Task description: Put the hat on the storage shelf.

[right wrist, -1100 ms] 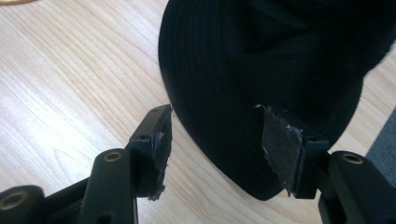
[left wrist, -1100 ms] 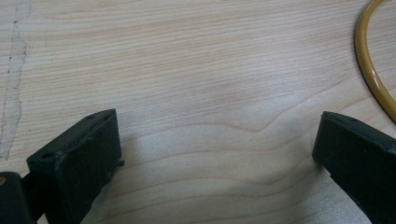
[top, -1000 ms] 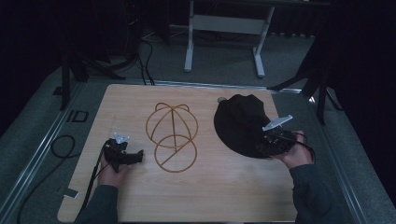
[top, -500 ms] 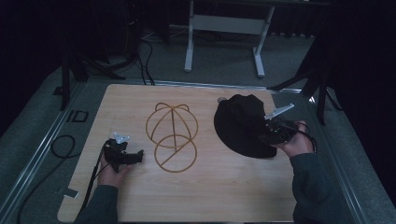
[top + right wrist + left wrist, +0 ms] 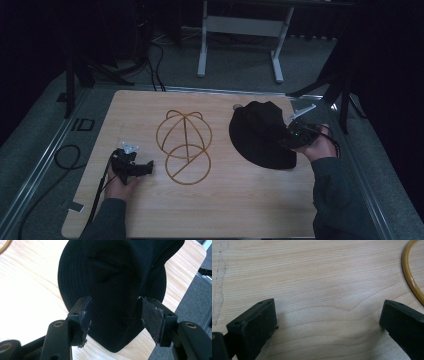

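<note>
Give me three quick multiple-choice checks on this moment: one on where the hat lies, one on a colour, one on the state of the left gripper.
1. Where does the black hat lie on the table?
A. Right of the wire hat stand
B. Left of the wire hat stand
C. On top of the wire hat stand

2. What colour is the wire hat stand?
A. Silver
B. Yellow-gold
C. Red

3. What is the state of the left gripper?
A. Shut on the hat
B. Shut on the wire
C. Open over bare wood

Answers:
1. A: the high view shows the hat at the table's right side, by the right gripper, apart from the stand.
2. B: its wire shows yellow-gold in the high view and the left gripper view.
3. C: its jaws stand wide apart with nothing but wood grain between them.
</note>
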